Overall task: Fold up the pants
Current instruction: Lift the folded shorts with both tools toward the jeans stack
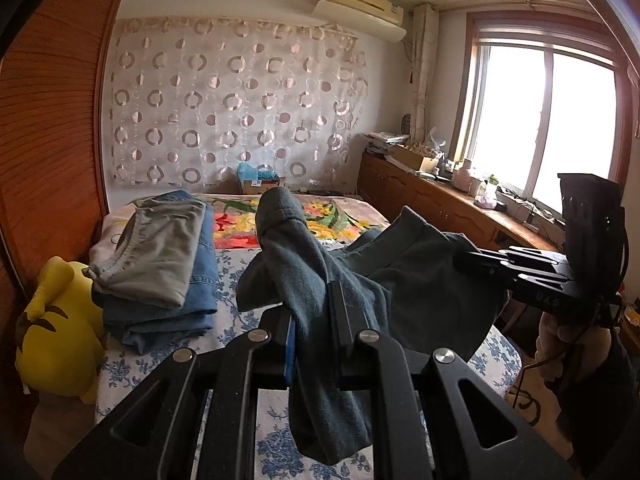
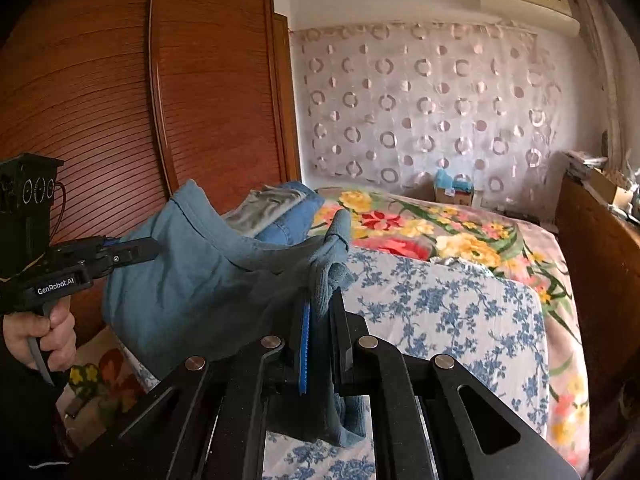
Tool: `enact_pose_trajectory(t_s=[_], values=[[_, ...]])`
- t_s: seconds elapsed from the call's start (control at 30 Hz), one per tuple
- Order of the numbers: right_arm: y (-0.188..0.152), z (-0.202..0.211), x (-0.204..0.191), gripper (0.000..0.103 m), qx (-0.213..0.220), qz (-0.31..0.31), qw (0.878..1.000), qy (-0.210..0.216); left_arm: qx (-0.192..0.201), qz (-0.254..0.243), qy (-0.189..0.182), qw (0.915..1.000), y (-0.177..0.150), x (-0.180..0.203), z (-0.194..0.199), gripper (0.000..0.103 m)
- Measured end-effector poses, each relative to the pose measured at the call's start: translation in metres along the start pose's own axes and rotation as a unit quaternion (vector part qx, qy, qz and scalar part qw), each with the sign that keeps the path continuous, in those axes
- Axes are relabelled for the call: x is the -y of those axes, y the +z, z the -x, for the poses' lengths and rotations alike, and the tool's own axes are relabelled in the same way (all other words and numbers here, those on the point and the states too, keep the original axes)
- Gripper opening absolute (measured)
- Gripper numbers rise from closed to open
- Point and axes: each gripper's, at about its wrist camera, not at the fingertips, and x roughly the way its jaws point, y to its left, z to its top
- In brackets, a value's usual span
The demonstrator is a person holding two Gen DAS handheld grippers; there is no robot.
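Bed (image 1: 168, 364) fills most of what we see, covered by a blue-flowered sheet (image 2: 460, 308) near us and a bright floral blanket (image 2: 440, 232) farther off. A wardrobe (image 2: 120, 92) with slatted brown doors stands along its left side, a patterned curtain (image 1: 240, 104) hangs on the far wall, and a window (image 1: 548, 128) glows on the right above a low wooden cabinet (image 1: 420, 196).

We hold the pants (image 1: 320, 272), dark blue-grey, stretched in the air above the bed between our two tools, the cloth sagging in the middle. In the right wrist view they look lighter blue and hang just in front of the wardrobe.

On the bed's left part lies a stack of folded clothes (image 1: 160, 264): a grey piece on top of blue denim. A yellow plush toy (image 1: 56, 336) sits at the bed's left edge, just beside that stack.

Our left hand-held gripper (image 1: 312, 320) has its jaws pressed nearly together on a bunched edge of the pants, with cloth rising above the fingers and trailing below them. Our right hand-held gripper (image 2: 320, 320) is clamped the same way on another edge; a blue pad (image 2: 305, 344) shows against the fabric. In the right wrist view a hand (image 2: 44, 340) grips the left tool's handle.
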Motion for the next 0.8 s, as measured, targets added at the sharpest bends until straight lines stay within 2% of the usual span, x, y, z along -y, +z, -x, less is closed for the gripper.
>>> enact_pose_trajectory(t_s=[0.4, 0.8], values=[[0.017, -0.044, 0.014, 0.008, -0.006, 0.010, 1.000, 0.020, 0.007, 0.009, 0.018, 0.9998, 0.018, -0.026, -0.015, 0.014], [0.071, -0.096, 0.031, 0.008, 0.009, 0.036, 0.998, 0.042, 0.029, 0.021, 0.051, 0.9981, 0.054, -0.065, -0.031, 0.014]])
